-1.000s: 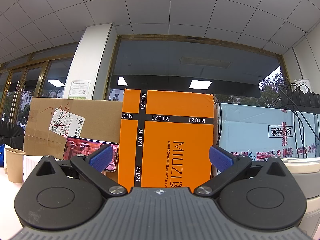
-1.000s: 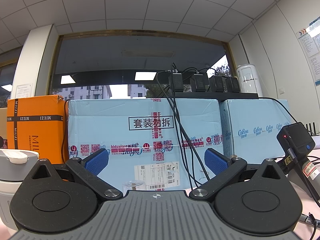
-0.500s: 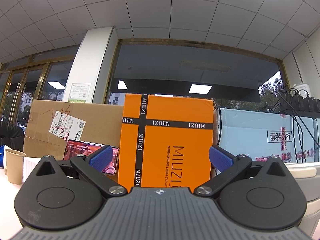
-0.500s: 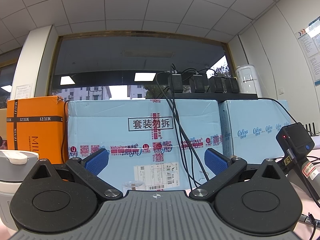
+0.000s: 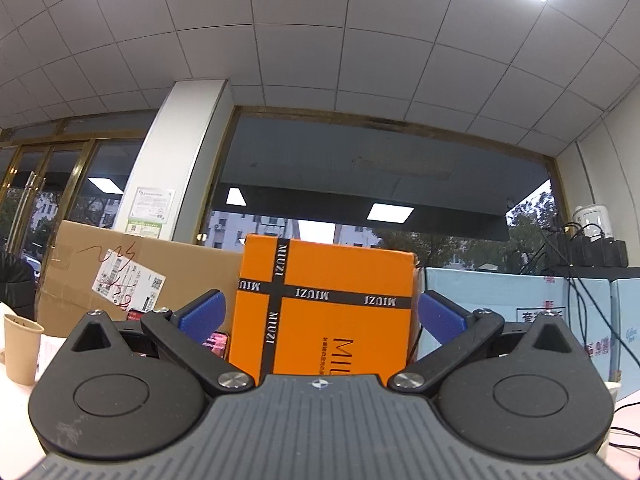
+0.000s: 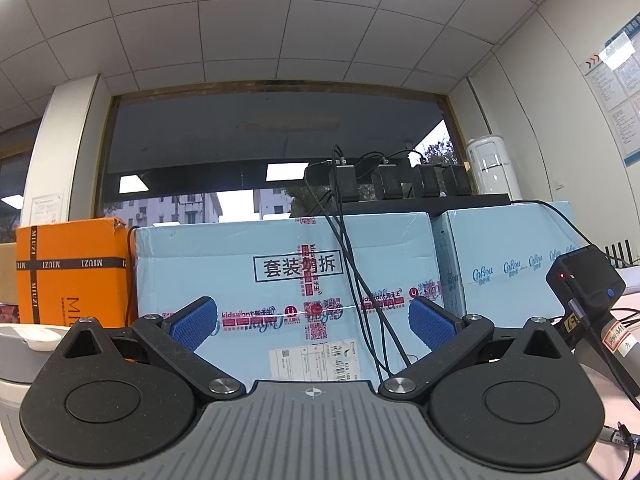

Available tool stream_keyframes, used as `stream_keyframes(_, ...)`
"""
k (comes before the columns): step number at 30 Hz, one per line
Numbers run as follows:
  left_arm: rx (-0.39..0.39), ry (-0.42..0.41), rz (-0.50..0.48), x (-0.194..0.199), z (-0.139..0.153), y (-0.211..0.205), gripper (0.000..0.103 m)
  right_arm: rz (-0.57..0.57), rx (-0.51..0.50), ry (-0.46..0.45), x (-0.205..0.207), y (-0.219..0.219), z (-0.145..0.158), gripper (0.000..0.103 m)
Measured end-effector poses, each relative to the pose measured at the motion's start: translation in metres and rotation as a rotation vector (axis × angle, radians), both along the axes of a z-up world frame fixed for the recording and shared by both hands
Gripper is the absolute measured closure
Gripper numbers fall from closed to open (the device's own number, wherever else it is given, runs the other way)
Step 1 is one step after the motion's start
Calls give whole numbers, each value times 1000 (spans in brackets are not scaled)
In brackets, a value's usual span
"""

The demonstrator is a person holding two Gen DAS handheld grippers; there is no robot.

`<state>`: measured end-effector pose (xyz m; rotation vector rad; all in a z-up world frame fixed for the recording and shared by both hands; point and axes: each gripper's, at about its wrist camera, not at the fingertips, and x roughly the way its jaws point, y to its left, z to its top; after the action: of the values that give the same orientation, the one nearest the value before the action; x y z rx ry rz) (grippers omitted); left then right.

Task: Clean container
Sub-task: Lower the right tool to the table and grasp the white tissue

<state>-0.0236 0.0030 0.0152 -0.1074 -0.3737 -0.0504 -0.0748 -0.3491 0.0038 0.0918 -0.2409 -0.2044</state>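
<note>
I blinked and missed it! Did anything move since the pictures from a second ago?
The left tool tilted upward: the orange box sits lower in its view and more ceiling shows. The grey container that was at its right edge has slipped out of that view. Nothing was grabbed or let go. The right tool stayed put and open, with the grey container to its left.

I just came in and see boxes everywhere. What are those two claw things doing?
A person holds one tool in each hand, and both are open and empty. The left tool points at the orange box. The right tool points at a blue box. The grey container to be cleaned sits at the right tool's left, untouched. Cleaning has not started yet.
</note>
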Motion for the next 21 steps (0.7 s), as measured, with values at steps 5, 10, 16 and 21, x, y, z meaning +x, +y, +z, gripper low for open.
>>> stream_keyframes(5, 5, 9, -78, 0, 4, 1, 0, 16, -20, 13, -4, 4, 8, 0)
stream_keyframes(10, 21, 41, -140, 0, 8, 1, 0, 58, -35, 29, -11, 10, 20, 0)
stream_keyframes(16, 24, 117, -242, 5, 12, 6, 0, 176, -44, 129, -15, 10, 35, 0)
stream_keyframes(21, 102, 169, -327, 7, 15, 1, 0, 276, -92, 291, -13, 13, 42, 0)
